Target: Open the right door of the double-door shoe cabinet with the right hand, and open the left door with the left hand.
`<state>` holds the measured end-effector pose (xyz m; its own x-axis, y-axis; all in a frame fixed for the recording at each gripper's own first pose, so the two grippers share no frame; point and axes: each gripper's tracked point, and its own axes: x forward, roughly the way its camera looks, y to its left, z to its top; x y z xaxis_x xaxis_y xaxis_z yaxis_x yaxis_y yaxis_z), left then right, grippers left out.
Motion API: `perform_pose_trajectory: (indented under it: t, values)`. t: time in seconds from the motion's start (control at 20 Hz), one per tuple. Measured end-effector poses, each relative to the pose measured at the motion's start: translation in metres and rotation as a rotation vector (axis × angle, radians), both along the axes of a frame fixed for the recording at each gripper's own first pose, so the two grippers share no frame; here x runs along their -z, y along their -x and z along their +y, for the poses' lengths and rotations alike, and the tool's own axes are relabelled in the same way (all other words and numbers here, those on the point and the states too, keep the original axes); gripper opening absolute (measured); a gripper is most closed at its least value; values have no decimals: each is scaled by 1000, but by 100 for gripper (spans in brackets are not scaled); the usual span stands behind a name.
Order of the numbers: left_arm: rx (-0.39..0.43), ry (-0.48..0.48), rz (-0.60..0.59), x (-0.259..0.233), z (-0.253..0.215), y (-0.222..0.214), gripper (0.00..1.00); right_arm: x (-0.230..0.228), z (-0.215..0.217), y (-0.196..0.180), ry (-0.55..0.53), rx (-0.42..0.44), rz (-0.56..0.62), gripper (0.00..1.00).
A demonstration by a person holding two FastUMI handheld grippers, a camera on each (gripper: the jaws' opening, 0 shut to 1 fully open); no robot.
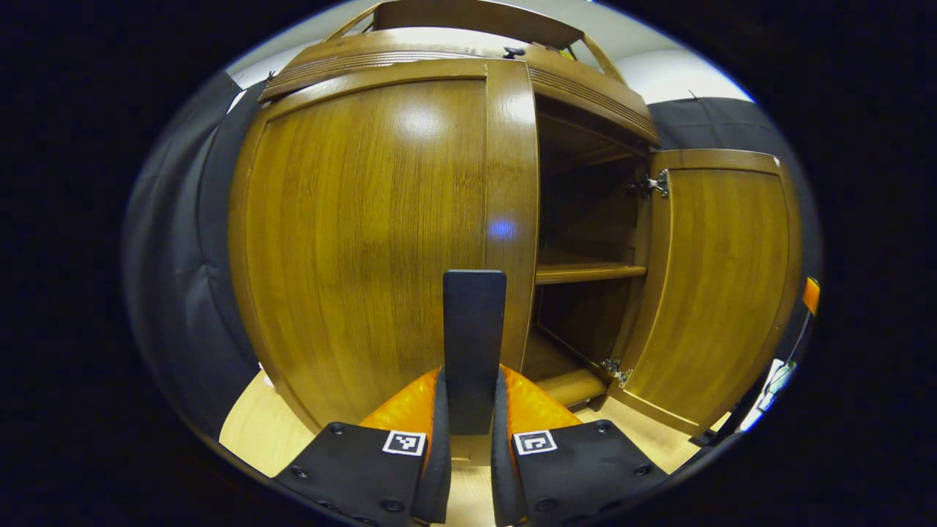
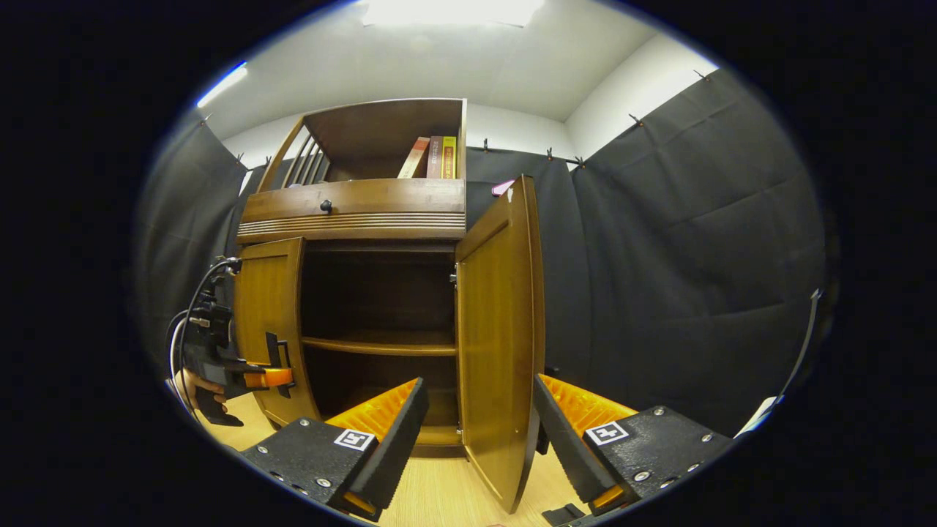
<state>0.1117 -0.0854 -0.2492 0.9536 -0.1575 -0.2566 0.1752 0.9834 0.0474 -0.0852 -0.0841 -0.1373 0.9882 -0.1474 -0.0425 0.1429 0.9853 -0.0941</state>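
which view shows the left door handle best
The left gripper view: the handle stands upright and close, clamped in the left gripper, against the left door. In the right gripper view the handle is small and far off, partly behind that gripper.

floor: pale wood boards, carrying the shoe cabinet | cabinet is standing upright directly on it | top shelf of cabinet is holding a few books, leaning upright at its right end
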Motion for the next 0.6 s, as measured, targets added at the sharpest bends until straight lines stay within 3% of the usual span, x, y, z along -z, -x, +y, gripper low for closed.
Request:
perform_pose_trajectory:
  t: [0.05,0.1,0.15,0.45,0.5,0.6]
  values:
    - [4,2,-5,-2,3,7,30,0,3,1,3,-7,0,100]
    - [7,12,-7,-3,6,14,30,0,6,0,5,-13,2,100]
    - [13,20,-4,-5,8,18,30,0,11,0,5,-21,4,89]
    - [21,17,-9,-12,33,61,30,3,29,-1,2,-68,13,89]
    - [20,17,-11,-14,37,66,29,5,30,-2,2,-72,15,100]
    - [18,21,-10,-16,45,77,30,5,31,-5,-1,-77,19,100]
